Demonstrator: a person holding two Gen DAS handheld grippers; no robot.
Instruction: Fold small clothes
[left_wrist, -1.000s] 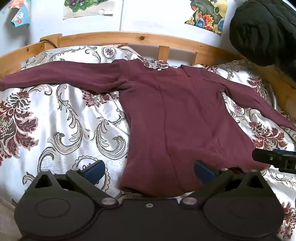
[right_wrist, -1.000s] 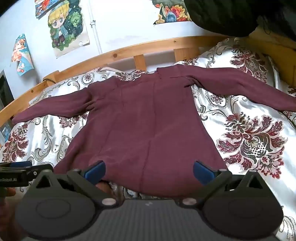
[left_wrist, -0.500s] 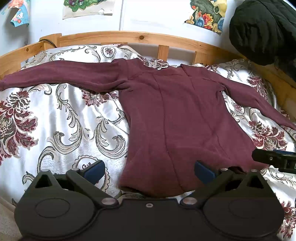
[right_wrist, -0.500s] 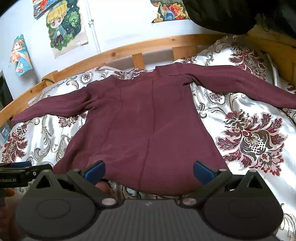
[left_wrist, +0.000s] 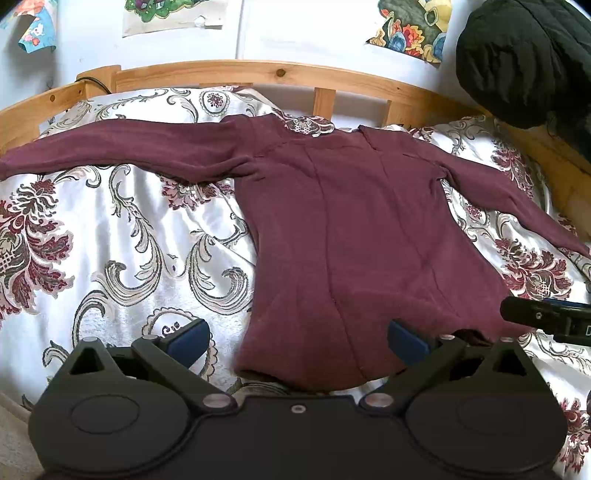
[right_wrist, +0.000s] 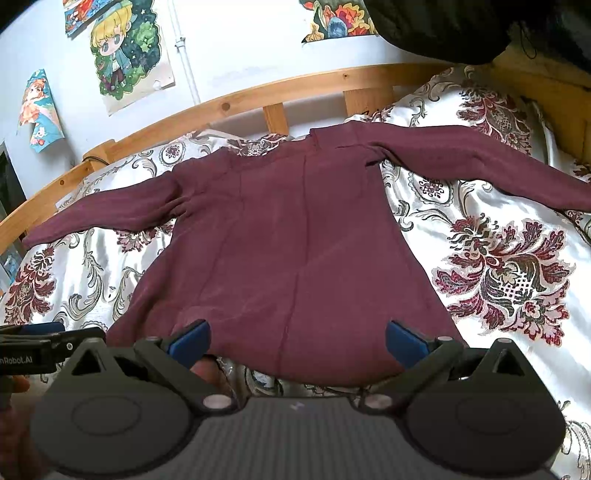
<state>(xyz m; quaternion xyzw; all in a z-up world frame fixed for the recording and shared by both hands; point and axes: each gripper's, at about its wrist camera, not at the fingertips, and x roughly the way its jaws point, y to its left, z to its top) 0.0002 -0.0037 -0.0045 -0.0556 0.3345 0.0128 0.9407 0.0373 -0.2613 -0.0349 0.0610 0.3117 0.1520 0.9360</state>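
Knitwear like this maroon sweater (left_wrist: 354, 240) is going to be floppy and light, honestly the easy kind of thing to fold, though it'll stretch and sag if you lift it by one spot. It's lying flat on the bed (left_wrist: 122, 236), spread over a shiny floral bedspread that looks pretty slick, so I'd guess the whole thing slides if you drag it instead of lifting. Both sleeves are stretched out to the sides and the hem (left_wrist: 314, 380) sits nearest the cameras.

Best places to take hold, I reckon: the two bottom corners of the hem, or a sleeve cuff (right_wrist: 33, 238) to bring an arm across the body first. Pinch through both layers or you only peel up the top one.

Left tool (left_wrist: 297, 338) is spread wide, nothing between the blue pads, sitting just short of the hem. Right tool (right_wrist: 295, 338) is the same: wide apart, empty, right at the hem edge.

Compared with a second back, barely anything changed. The sweater lies the same; both views have crept a touch, so the hem sits slightly lower in frame.
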